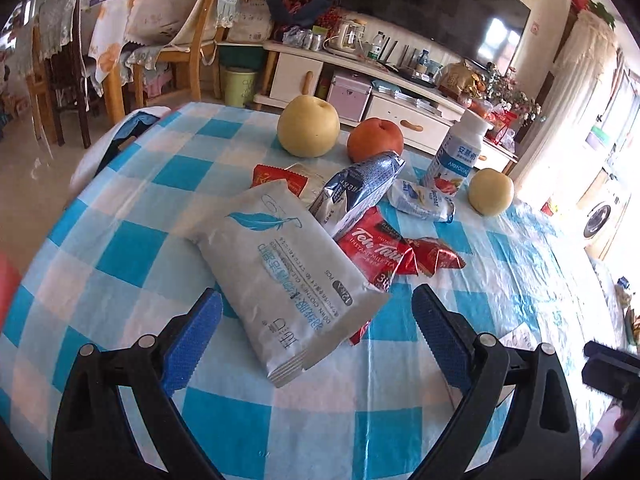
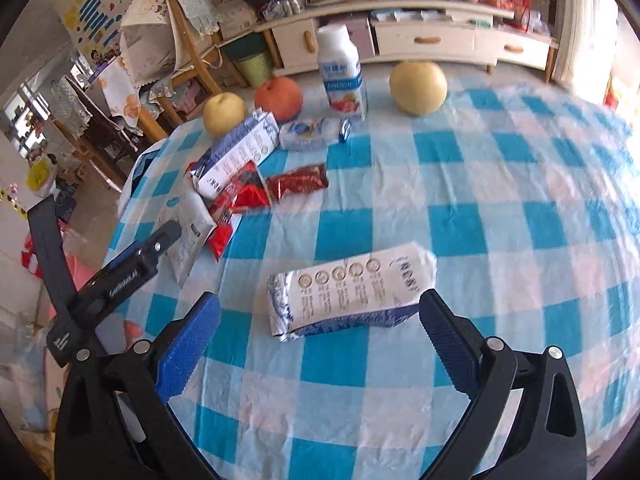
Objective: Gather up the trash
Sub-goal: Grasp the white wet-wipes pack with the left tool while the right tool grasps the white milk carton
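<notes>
My left gripper [image 1: 318, 312] is open, its blue pads on either side of the near end of a grey wipes pack [image 1: 284, 276] with a blue feather print. Behind the pack lie a crumpled blue milk carton [image 1: 356, 190], red tea wrappers [image 1: 380, 248] and a crushed white pouch [image 1: 424, 202]. My right gripper [image 2: 320, 318] is open just in front of a flattened white-and-blue carton [image 2: 348, 292] lying on the cloth. The left gripper [image 2: 120, 276] shows at the left of the right wrist view, over the wipes pack [image 2: 186, 228].
A blue-and-white checked tablecloth [image 2: 480, 220] covers the table. At its far side stand two yellow pears [image 1: 308, 126] [image 1: 491, 191], an orange-red fruit [image 1: 374, 140] and an upright yoghurt bottle [image 1: 456, 152]. Chairs and a TV cabinet [image 1: 400, 92] lie beyond.
</notes>
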The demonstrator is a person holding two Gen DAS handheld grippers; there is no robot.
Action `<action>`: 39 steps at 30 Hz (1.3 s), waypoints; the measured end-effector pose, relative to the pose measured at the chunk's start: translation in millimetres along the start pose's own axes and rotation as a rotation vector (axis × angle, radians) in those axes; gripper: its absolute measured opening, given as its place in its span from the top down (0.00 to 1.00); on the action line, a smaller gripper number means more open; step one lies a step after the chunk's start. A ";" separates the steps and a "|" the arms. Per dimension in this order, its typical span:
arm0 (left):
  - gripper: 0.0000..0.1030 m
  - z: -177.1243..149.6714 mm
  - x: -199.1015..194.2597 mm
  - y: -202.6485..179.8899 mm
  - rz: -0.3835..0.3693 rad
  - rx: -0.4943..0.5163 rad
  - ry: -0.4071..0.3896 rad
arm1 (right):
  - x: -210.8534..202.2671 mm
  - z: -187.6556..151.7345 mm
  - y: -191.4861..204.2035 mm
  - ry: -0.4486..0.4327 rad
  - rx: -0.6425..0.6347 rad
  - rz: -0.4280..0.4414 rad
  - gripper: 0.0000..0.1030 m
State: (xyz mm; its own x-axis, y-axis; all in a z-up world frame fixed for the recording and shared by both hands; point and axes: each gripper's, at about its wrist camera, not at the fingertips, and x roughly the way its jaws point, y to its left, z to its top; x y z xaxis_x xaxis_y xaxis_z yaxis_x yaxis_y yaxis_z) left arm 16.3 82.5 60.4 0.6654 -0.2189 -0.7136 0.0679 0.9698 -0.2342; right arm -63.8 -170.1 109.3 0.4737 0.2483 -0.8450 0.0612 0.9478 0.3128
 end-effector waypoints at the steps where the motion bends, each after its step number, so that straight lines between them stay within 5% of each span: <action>1: 0.07 2.3 3.9 -0.1 -0.002 -0.010 0.003 | 6.6 -2.6 -4.4 0.032 0.032 0.031 0.05; 11: 0.07 20.4 38.5 13.2 0.090 -0.082 0.054 | 50.5 -18.2 -30.1 0.194 0.283 0.093 0.05; 20: 0.07 27.0 57.6 25.0 0.095 -0.076 0.112 | 68.5 2.0 -14.1 0.121 0.194 -0.043 0.05; 31: 0.04 25.1 61.8 52.9 0.181 0.031 0.214 | 93.5 12.6 34.8 0.056 -0.121 -0.164 0.05; 39: 0.04 16.7 56.6 54.6 0.193 -0.033 0.202 | 98.0 12.6 36.3 0.054 -0.171 -0.237 0.05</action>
State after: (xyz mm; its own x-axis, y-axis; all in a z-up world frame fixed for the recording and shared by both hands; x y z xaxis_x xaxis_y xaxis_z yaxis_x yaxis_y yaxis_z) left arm 70.0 124.8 18.2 0.5017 -0.0504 -0.8636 -0.0721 0.9924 -0.0998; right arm -4.1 -113.9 43.2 0.4159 0.0222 -0.9091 0.0132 0.9995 0.0304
